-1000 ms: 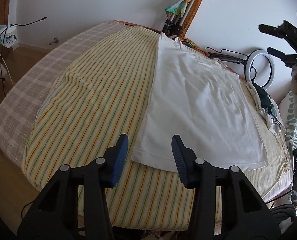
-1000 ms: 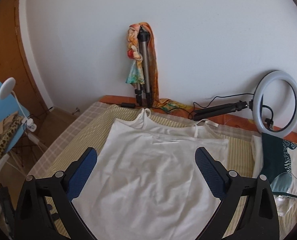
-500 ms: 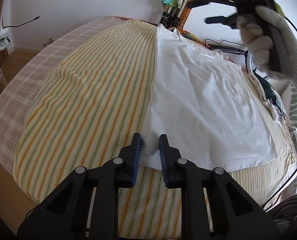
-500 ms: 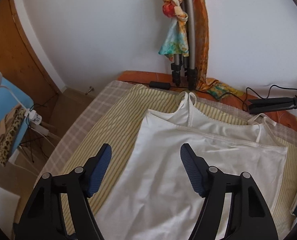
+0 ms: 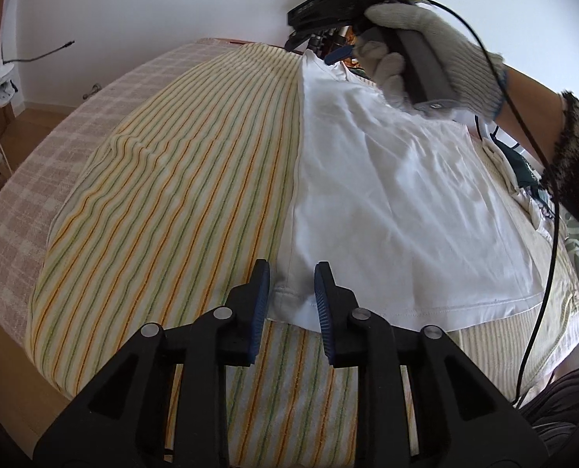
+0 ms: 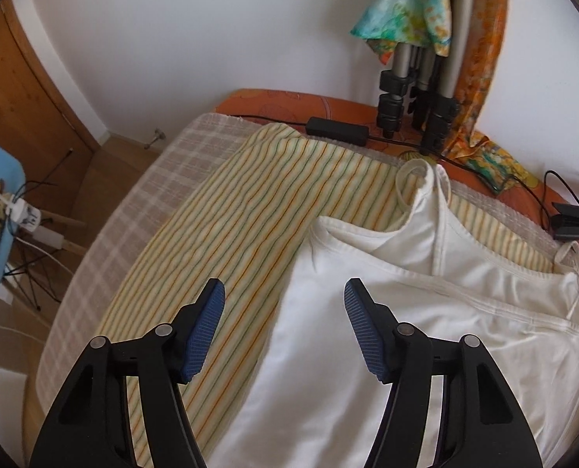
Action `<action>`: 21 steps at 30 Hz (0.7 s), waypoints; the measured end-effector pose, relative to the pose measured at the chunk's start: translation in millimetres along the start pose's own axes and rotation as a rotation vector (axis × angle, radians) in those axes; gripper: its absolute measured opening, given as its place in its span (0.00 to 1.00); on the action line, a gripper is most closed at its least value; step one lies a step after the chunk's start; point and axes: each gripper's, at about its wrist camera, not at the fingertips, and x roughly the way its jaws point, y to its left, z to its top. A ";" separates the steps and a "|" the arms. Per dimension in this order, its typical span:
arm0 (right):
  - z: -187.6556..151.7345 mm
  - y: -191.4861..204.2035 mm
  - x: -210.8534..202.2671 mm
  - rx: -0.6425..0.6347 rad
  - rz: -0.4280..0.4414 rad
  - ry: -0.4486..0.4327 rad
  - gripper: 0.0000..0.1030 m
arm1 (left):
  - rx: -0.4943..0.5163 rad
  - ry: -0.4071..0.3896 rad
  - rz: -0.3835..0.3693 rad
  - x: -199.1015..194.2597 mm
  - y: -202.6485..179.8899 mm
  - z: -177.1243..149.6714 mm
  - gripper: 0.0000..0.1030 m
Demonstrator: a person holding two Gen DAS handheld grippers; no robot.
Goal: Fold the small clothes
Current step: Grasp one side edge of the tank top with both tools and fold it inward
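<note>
both grippers have closed in: left gripper narrowed, hem corner of the white camisole between its jaws; right gripper wide, astride the top corner, so lifting looks next.

Left wrist view sits low at the white top's hem, facing up the bed; right wrist view hovers near its straps. Both share the top and striped sheet.

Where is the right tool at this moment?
In the right wrist view, the right tool hangs open over the left top corner of the white camisole, near its strap.
</note>
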 end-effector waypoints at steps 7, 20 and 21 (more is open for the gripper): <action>13.0 -2.6 27.0 0.007 -0.049 0.060 0.45 | -0.003 -0.005 -0.047 3.0 1.8 4.0 0.05; 12.7 -29.4 24.1 0.042 0.010 0.033 0.02 | 0.007 -0.045 -0.131 -20.9 -17.5 15.9 0.04; 12.2 -32.0 19.8 0.044 0.015 0.023 0.02 | 0.018 -0.049 -0.141 -23.9 -22.6 17.6 0.04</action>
